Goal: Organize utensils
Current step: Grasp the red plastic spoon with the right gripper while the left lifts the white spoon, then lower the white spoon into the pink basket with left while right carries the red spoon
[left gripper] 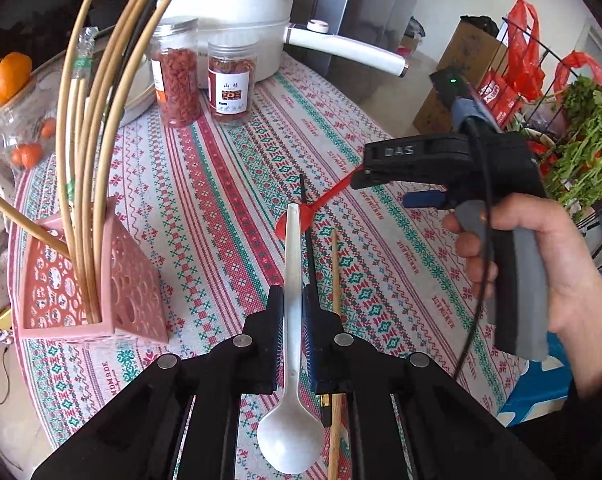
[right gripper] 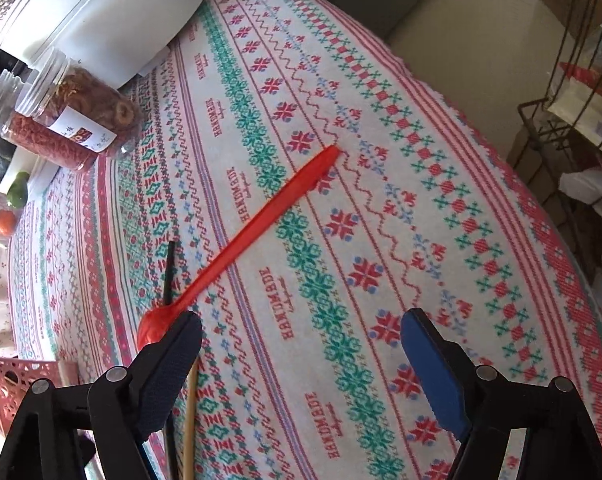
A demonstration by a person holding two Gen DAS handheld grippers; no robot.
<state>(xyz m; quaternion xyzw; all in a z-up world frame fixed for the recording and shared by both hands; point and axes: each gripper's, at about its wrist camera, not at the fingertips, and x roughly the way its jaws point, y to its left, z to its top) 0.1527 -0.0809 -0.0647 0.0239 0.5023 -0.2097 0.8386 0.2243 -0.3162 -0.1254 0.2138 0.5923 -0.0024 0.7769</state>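
Pinched by its slim handle between the left gripper's (left gripper: 292,312) jaws, a white plastic spoon (left gripper: 291,360) hangs bowl-down, smooth and glossy. Just beside it a bamboo chopstick (left gripper: 334,280) and a black chopstick (left gripper: 307,232) lie on the cross-stitch-patterned cloth covering the surface (left gripper: 229,200). Opposite, the right gripper (right gripper: 301,354) stands with jaws spread wide and empty above a translucent red plastic spoon (right gripper: 253,232), whose bowl sits by one pad. Further left, the pink perforated utensil holder (left gripper: 133,300) already carries several chopsticks (left gripper: 93,160), probably bamboo. Judging by this, sorting is partway: two spoons and two chopsticks remain outside.
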